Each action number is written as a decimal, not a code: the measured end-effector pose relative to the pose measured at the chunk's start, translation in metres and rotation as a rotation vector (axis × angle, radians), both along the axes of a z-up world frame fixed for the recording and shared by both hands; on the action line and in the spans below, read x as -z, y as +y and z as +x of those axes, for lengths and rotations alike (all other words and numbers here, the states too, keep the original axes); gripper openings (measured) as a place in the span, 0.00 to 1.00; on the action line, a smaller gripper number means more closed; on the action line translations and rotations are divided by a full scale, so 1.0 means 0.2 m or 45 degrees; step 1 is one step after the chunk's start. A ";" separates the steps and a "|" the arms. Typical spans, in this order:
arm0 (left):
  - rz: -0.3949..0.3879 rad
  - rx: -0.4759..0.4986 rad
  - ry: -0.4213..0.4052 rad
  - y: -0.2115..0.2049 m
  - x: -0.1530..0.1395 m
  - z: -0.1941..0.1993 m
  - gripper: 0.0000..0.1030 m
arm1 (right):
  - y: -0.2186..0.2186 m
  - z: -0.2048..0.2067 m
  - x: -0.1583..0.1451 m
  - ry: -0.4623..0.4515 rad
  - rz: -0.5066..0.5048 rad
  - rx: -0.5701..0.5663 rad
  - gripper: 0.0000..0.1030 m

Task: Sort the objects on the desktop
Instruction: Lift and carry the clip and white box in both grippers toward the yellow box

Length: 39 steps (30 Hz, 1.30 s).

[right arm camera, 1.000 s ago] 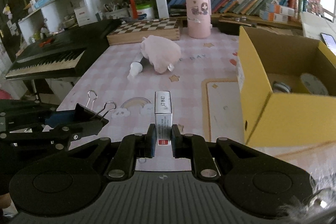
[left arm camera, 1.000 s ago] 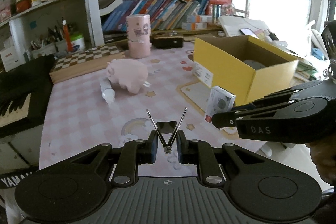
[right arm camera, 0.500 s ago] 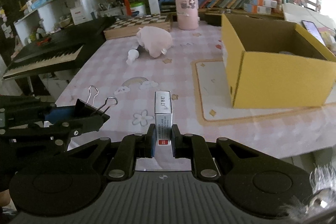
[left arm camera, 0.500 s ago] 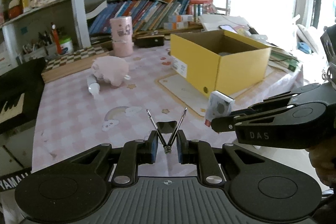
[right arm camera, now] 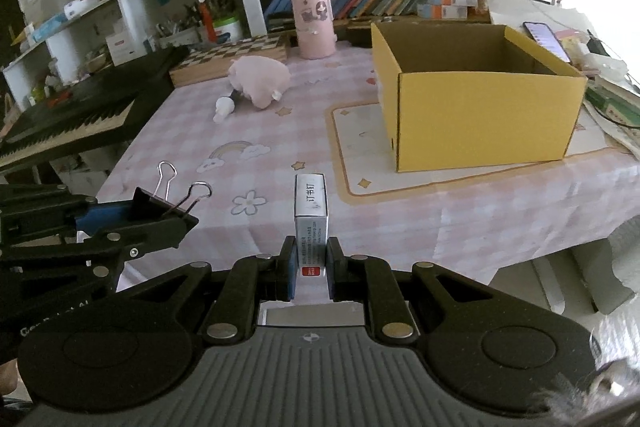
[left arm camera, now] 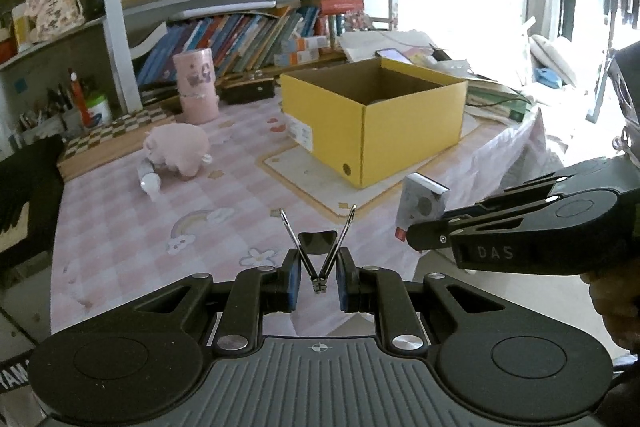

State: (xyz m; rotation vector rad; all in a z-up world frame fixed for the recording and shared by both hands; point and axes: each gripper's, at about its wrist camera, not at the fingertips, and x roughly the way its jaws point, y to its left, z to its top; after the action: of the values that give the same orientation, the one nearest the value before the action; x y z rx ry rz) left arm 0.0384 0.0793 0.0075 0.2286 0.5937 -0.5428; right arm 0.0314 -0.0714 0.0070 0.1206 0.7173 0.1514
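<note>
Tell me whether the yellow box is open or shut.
Open. The yellow box has no lid or flaps over it, and its brown inner walls show from above.

"DAS" is read on the side of the right gripper [left arm camera: 408, 233], "订书钉" on the small box [right arm camera: 311, 205], and "YAMA" on the keyboard [left arm camera: 14, 375].

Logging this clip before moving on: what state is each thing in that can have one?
Left gripper: shut on binder clip.
Binder clip: held, wire handles spread.
Right gripper: shut on staple box.
Staple box: held, closed.
Yellow box: open, upright on the table.
Pink pig toy: lying on the table.
Pink tin: upright.
</note>
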 end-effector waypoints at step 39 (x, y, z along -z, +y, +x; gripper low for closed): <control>0.041 0.489 0.029 -0.42 0.06 -0.16 0.17 | -0.31 -0.42 0.07 0.060 0.009 0.427 0.13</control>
State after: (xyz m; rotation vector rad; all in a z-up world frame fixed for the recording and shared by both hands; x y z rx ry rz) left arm 0.0062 -0.0048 -0.0051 0.3713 0.5835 -0.9074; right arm -0.0520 -0.1325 -0.0069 0.2495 0.7333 -0.1696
